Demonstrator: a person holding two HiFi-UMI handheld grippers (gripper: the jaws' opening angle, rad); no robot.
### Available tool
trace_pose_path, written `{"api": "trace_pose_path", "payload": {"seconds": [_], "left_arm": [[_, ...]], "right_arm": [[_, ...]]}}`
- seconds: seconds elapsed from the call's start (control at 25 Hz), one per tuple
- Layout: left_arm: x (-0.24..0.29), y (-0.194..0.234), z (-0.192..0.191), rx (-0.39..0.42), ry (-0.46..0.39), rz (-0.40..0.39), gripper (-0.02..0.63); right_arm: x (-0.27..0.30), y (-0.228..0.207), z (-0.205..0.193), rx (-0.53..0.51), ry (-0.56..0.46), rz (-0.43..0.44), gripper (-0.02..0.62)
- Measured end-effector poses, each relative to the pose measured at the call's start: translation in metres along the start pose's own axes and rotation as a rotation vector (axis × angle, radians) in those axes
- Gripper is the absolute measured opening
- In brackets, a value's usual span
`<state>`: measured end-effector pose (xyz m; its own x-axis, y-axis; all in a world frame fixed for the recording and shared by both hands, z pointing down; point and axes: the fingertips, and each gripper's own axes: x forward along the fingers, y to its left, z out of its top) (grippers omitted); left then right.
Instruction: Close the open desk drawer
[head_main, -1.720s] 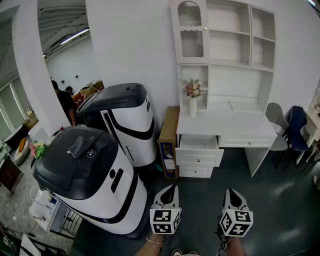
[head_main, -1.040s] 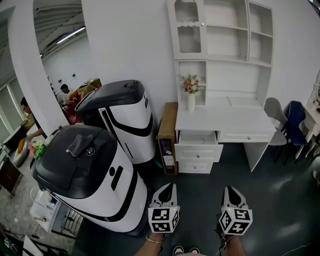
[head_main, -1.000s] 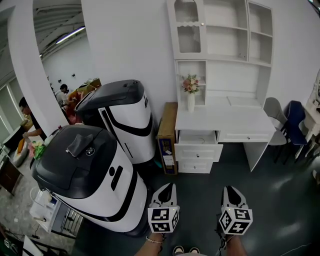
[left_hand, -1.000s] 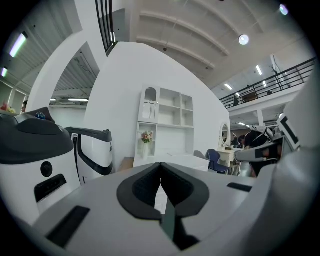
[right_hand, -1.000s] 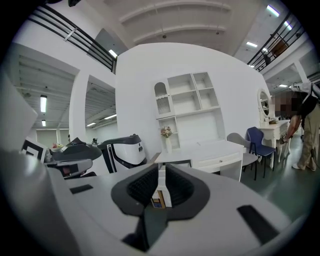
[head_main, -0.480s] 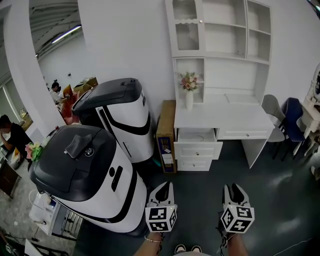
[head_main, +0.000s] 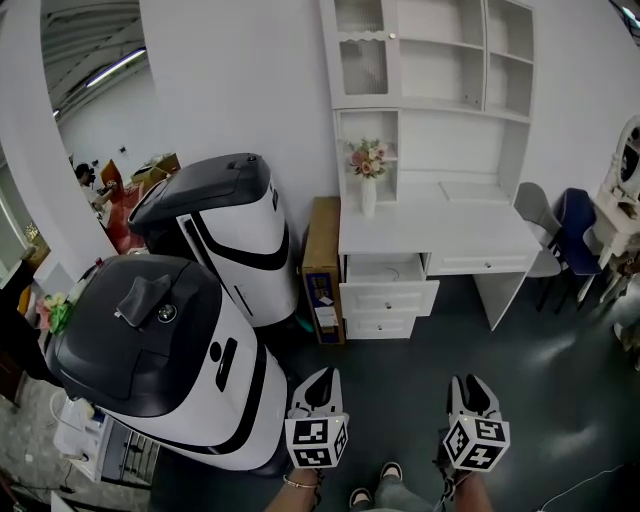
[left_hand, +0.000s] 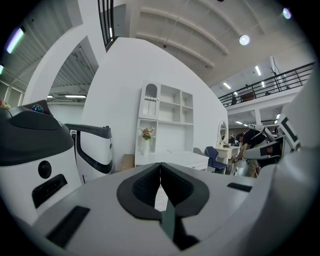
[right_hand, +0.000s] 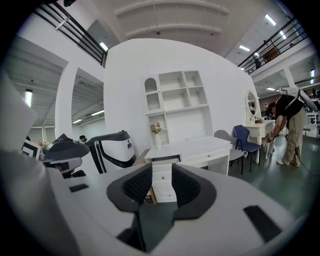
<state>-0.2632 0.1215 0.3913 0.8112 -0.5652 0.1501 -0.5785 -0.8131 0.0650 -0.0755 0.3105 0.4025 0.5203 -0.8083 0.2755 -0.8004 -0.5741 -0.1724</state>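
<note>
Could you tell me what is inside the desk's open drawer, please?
Only bare white floor shows in the open drawer; its rear is covered by the desktop, so anything there cannot be seen.

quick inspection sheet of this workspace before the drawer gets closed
surface: white desk; dark floor before it.
job's things: top drawer pulled out; drawers below it shut.
clutter: vase of flowers in the hutch niche; cardboard box against the desk's left side.
grippers: left gripper shut, empty; right gripper jaws closing, nothing between them; both well short of the desk.
cables: nothing seen.
surroundings: white-and-black machines at left; chairs at right; person beyond.
</note>
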Motion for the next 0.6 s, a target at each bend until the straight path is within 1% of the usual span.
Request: {"api": "trace_pose_path", "payload": {"seconds": [0.28,0.6], "left_arm": [[0.035,0.005,0.000,-0.001,0.004,0.011,0.020],[0.096,0.020,0.008,0.012,0.022,0.046,0.020]], "right_arm": [[0.038,-0.006,0.006,-0.003,0.009,0.008,0.129],[0.115,-0.010,0.028,0.003,0.017,0.053,0.129]]}}
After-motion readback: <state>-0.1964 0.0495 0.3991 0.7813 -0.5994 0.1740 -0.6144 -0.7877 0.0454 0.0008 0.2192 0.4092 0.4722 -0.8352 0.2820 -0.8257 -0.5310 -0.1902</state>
